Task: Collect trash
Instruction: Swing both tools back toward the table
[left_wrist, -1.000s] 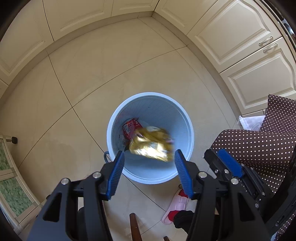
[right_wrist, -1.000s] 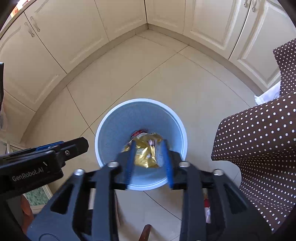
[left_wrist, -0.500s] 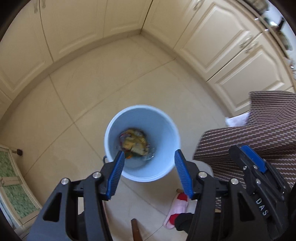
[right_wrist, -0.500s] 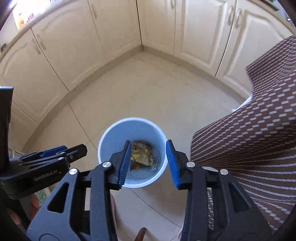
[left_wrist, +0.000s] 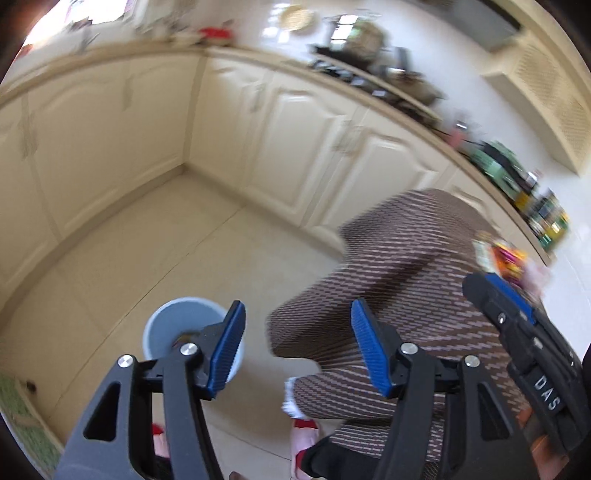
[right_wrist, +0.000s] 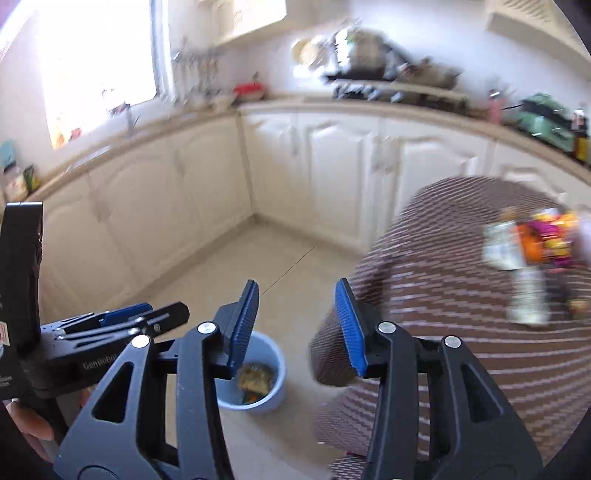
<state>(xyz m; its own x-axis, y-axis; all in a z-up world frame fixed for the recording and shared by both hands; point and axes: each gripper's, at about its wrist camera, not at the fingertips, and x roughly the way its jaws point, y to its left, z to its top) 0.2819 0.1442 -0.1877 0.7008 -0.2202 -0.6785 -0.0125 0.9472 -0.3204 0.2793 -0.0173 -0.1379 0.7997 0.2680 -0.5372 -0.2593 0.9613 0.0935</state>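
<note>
A pale blue bin stands on the tiled floor, also low in the right wrist view, with a yellow wrapper inside. My left gripper is open and empty, raised above the floor. My right gripper is open and empty too; it also shows at the right of the left wrist view. Colourful wrappers and a crumpled white piece lie on the brown dotted tablecloth. The wrappers also show in the left wrist view. Both views are motion-blurred.
Cream cabinets line the walls, with a cluttered counter above. The clothed table edge is just right of the bin. A pink slipper lies on the floor under it.
Both grippers have tilted up and away from the bin towards the table. The yellow wrapper that dropped a second ago lies in the bin. Both stay open.
</note>
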